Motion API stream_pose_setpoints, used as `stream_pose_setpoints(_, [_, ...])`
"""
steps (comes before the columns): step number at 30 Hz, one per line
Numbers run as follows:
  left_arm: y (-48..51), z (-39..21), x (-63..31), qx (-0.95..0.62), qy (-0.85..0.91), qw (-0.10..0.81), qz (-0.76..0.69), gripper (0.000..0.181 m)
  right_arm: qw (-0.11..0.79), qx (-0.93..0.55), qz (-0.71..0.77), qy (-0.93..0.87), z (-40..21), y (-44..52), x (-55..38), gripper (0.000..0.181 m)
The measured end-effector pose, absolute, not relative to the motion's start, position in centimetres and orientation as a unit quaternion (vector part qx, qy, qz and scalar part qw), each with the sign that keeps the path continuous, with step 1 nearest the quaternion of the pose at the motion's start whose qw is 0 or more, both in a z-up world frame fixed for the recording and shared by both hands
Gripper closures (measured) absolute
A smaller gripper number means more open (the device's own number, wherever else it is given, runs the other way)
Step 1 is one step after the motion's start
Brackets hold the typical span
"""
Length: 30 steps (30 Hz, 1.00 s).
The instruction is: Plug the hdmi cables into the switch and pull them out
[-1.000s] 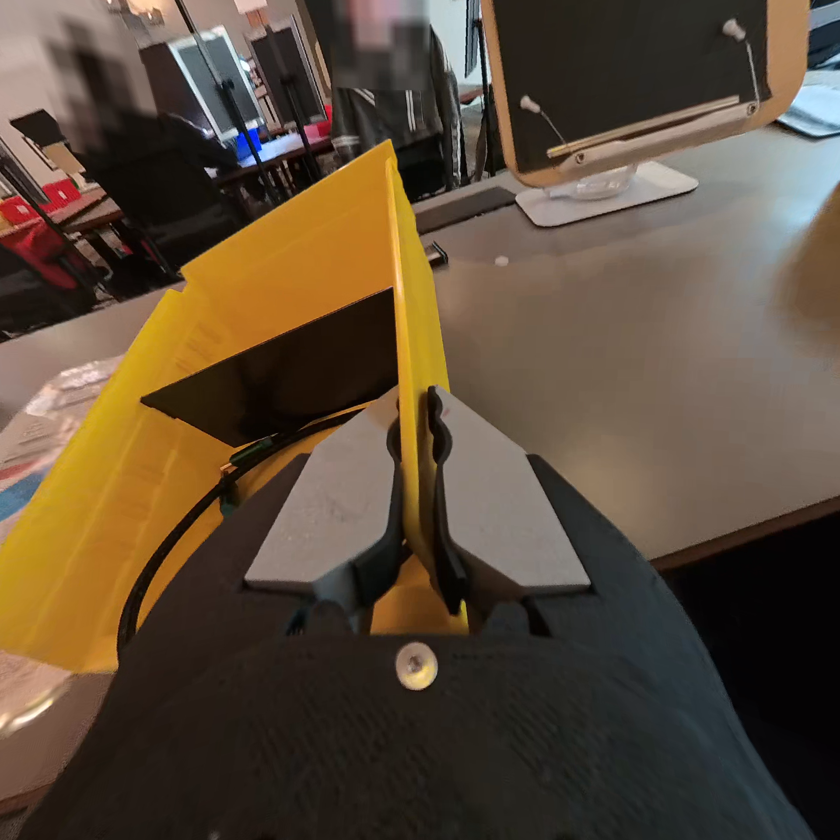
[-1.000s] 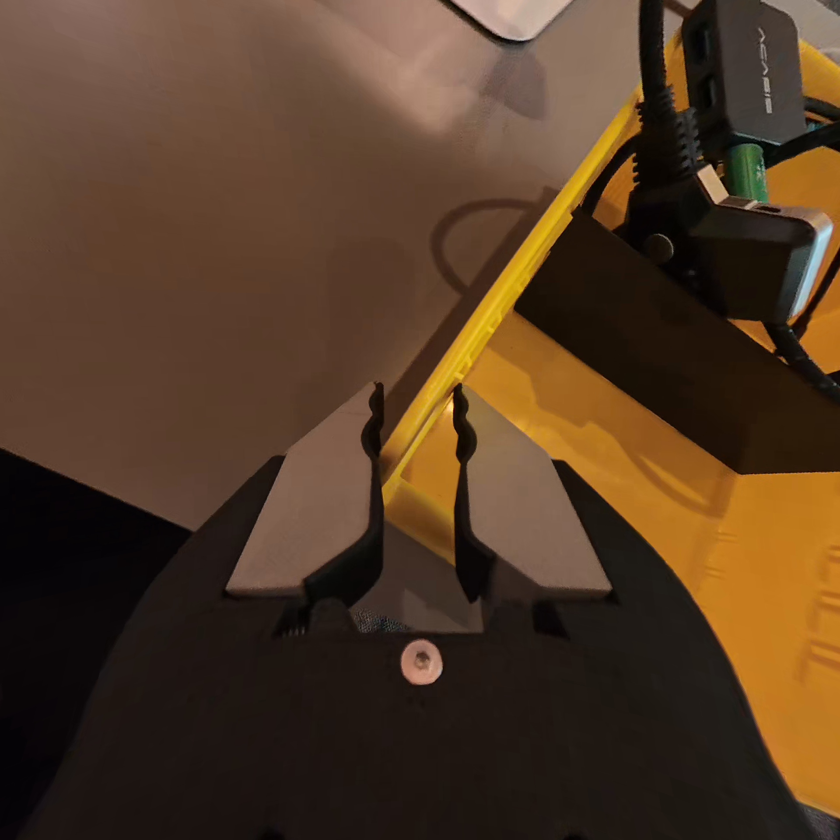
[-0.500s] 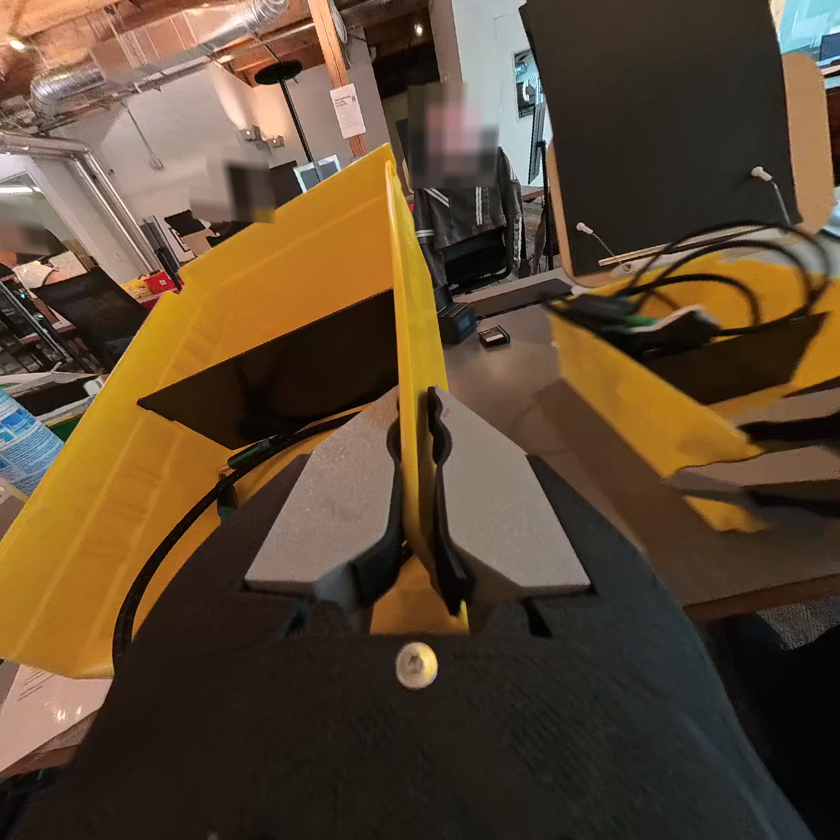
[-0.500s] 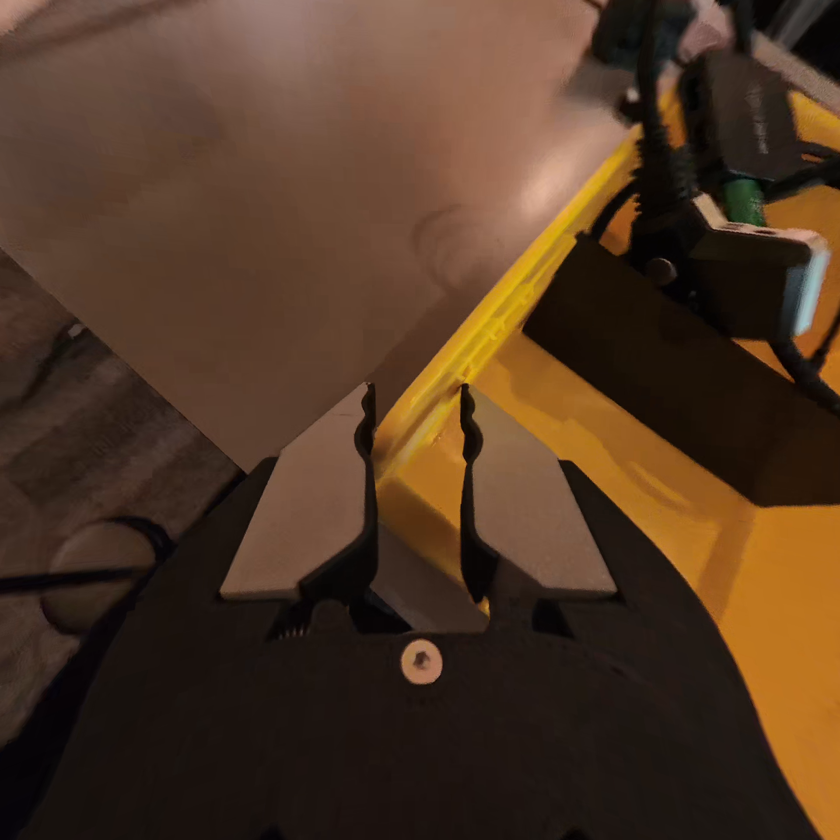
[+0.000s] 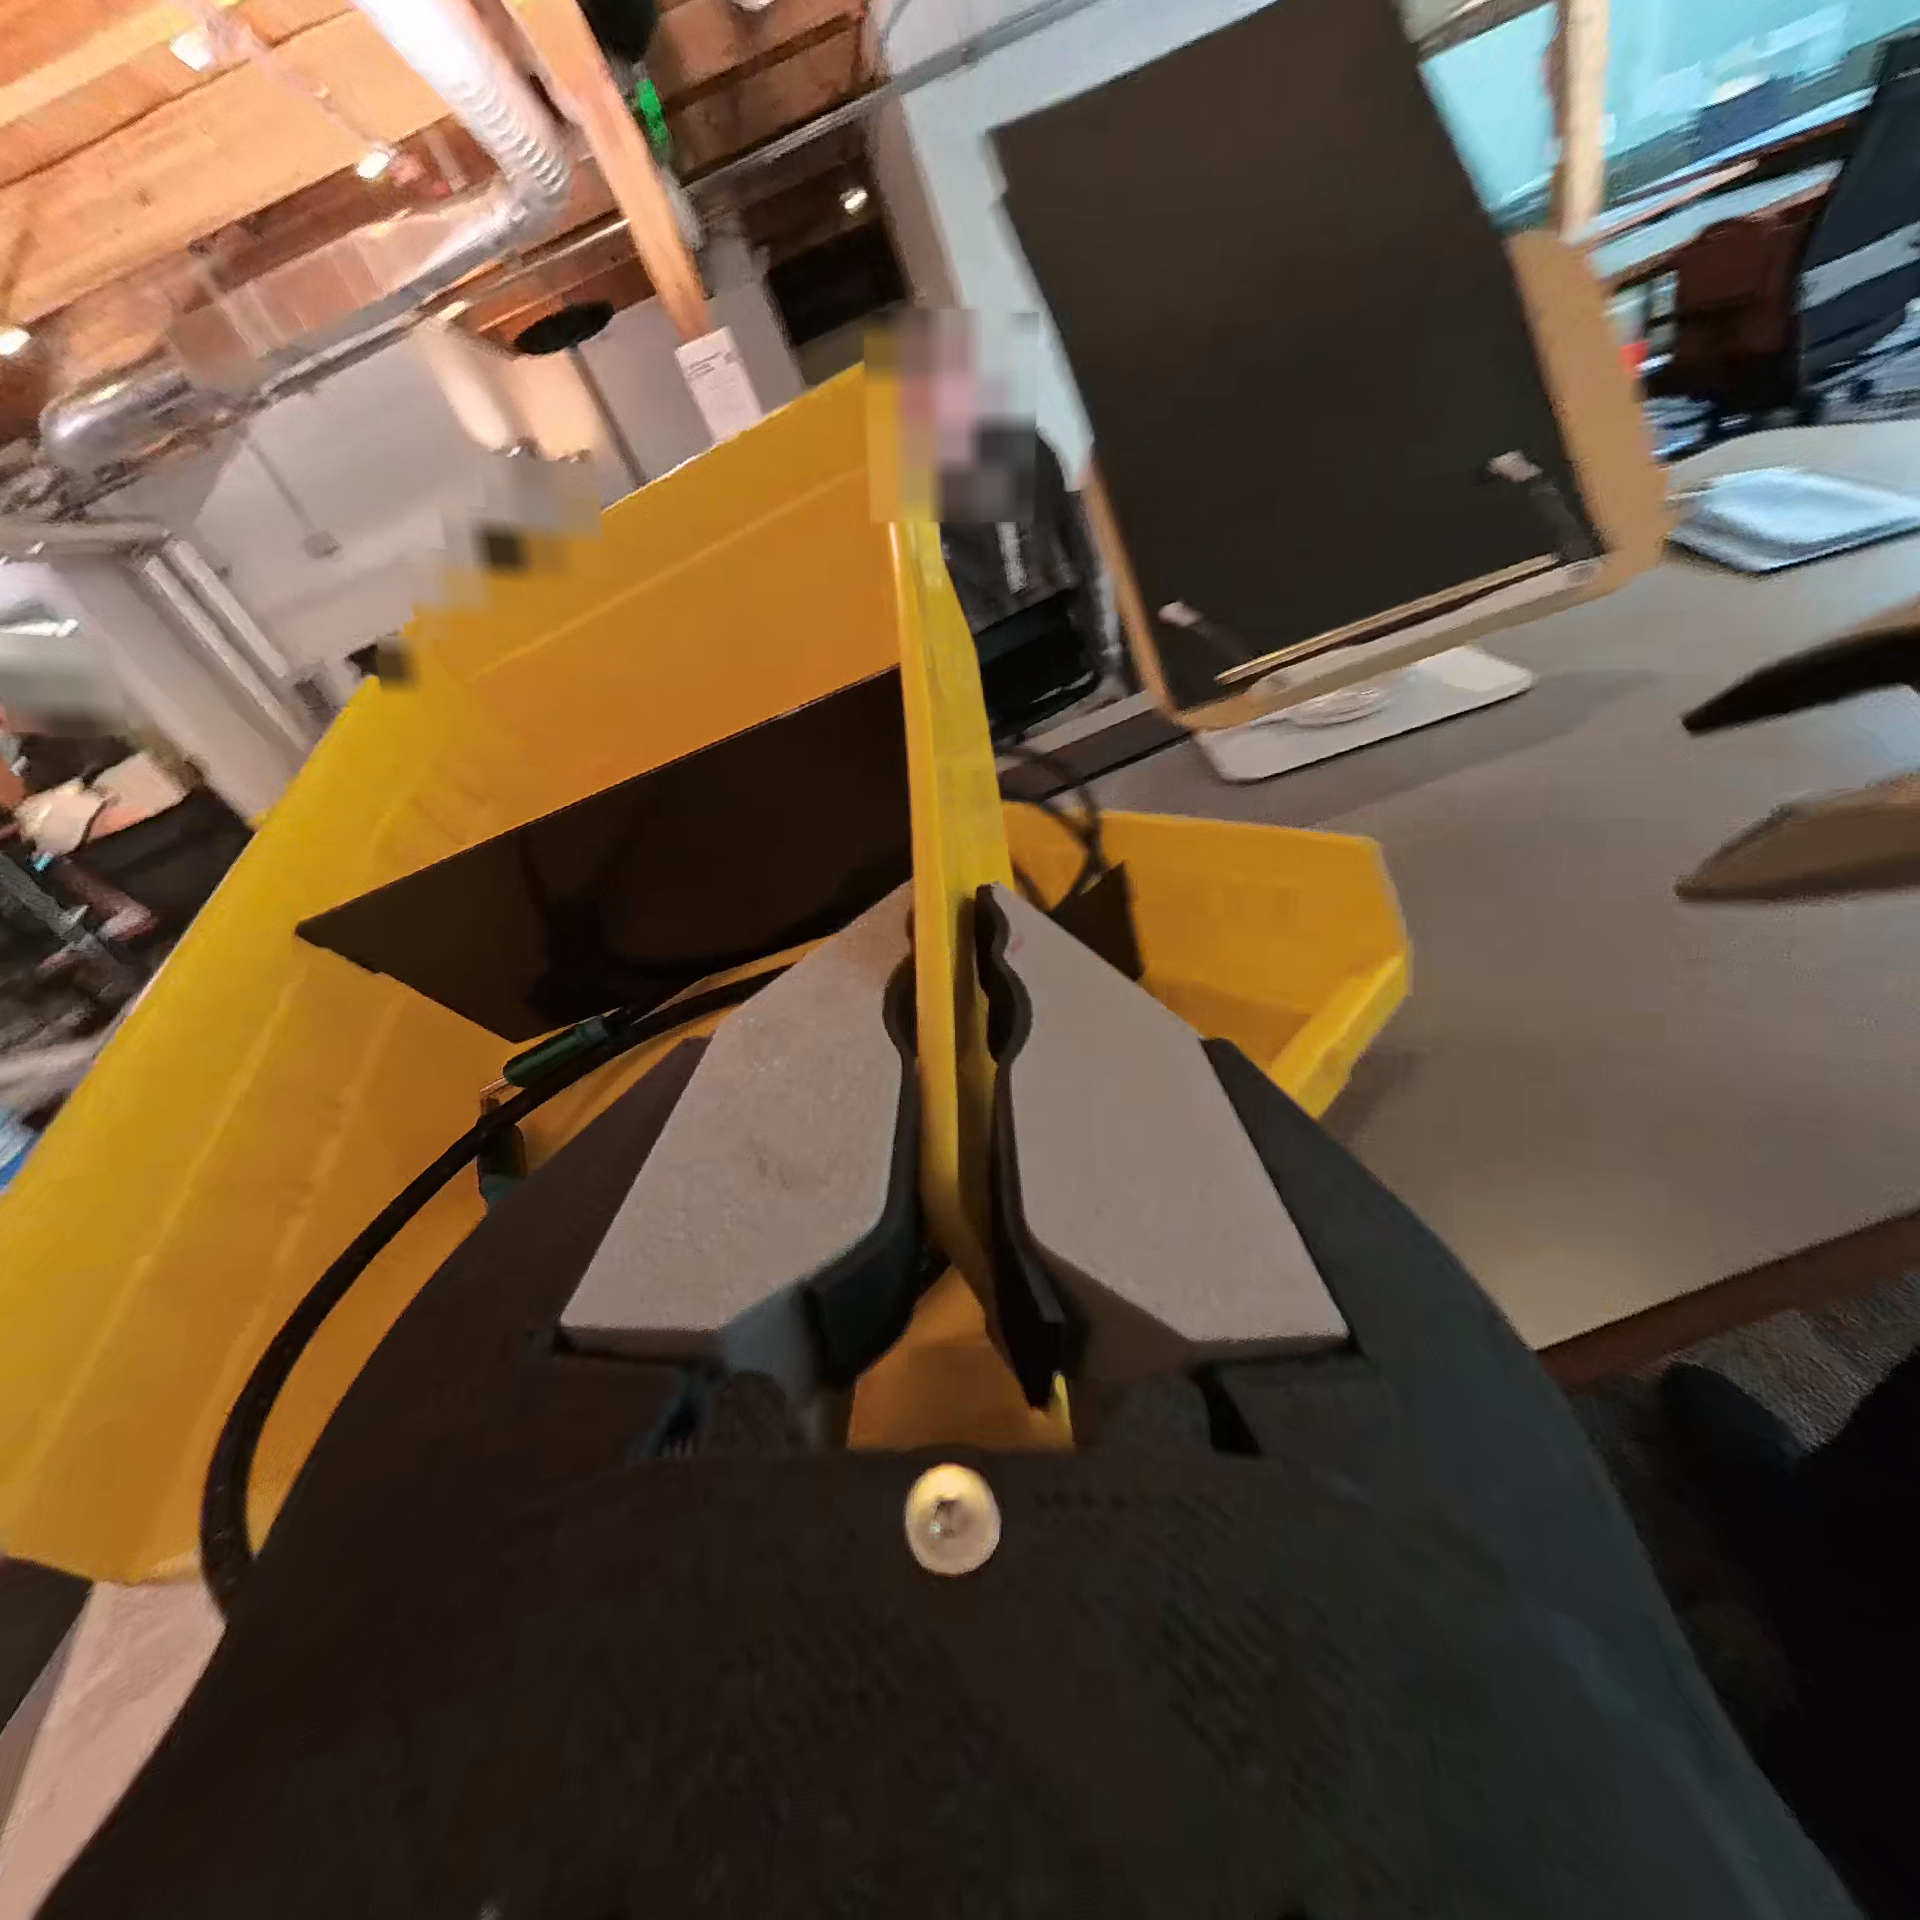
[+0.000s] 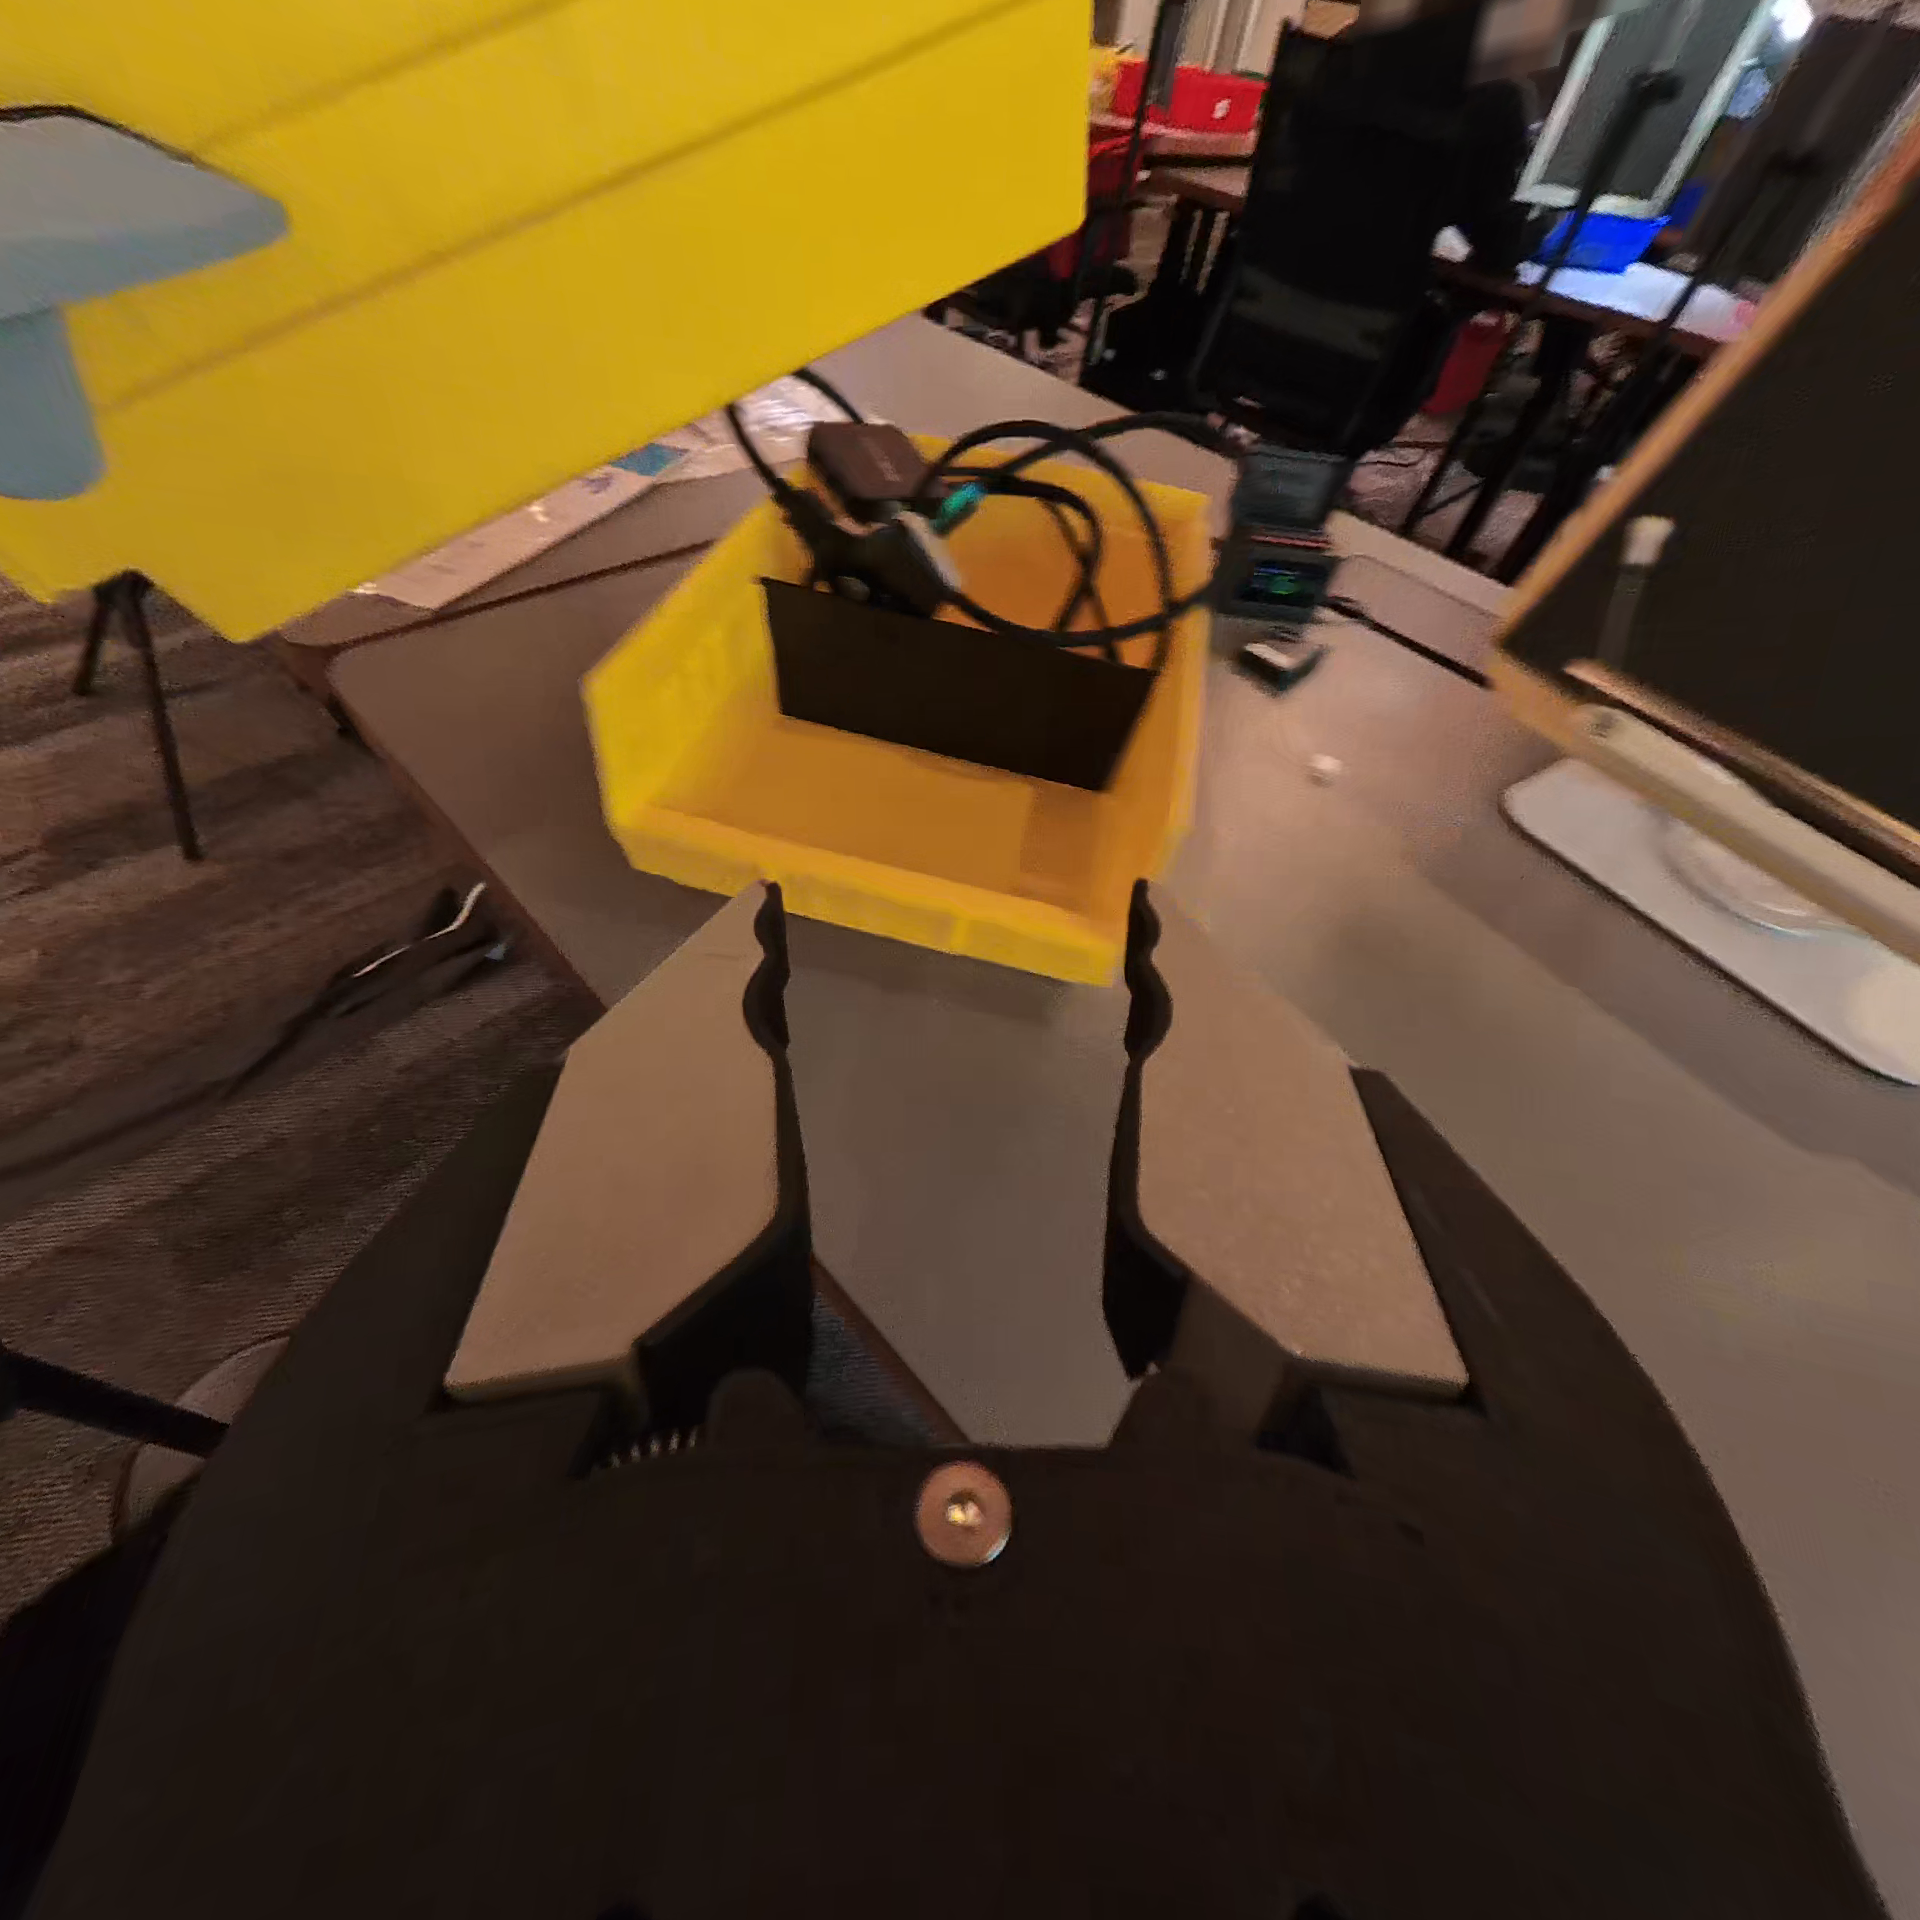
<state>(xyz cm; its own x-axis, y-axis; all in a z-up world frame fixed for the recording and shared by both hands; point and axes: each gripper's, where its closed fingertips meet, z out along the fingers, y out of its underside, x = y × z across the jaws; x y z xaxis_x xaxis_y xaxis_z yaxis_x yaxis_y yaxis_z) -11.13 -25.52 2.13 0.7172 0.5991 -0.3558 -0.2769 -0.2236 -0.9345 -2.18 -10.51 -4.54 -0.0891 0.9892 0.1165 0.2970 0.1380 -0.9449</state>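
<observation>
— Left hand-held gripper (image 5: 948, 997): clamping the side wall of a raised yellow bin (image 5: 665, 665), black cable (image 5: 312, 1309) curling inside behind a black divider (image 5: 623, 883).

— Right hand-held gripper (image 6: 951, 935): gaping wide, gripping nothing, hanging just short of the near edge of the second yellow bin (image 6: 883, 894).

— Resting on the table (image 6: 1455, 1091), that second bin; holding the switch (image 6: 868, 462) and looping hdmi cables (image 6: 1122, 520) behind its divider.

— Leaving bare tabletop right of it, up to a stand base (image 6: 1714, 894).

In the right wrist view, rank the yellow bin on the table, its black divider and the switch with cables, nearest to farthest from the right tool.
1. Yellow bin, front lip just ahead of the right tool.
2. Black divider, across the bin's middle.
3. Switch, at the bin's far end among cables.
</observation>
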Motion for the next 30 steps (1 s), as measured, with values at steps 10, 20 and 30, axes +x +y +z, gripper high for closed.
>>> stream_pose_setpoints(10, [-5.8, -0.2, 5.0, -0.713, 0.092, 0.662, 0.212, 0.177, 0.456, -0.592, 0.364, -0.556, -4.7, 7.3, 10.9, 0.115])
stream_pose_setpoints(20, [7.5, -12.3, 10.1, -0.82, 0.117, 0.555, 0.079, 0.162, 0.439, -0.635, 0.302, -0.559, -10.0, 11.0, 12.7, 0.113])
stream_pose_setpoints(30, [3.1, -10.7, 6.2, -0.813, 0.046, 0.559, 0.157, 0.109, 0.481, -0.588, 0.225, -0.61, -10.5, 8.8, 9.4, 0.116])
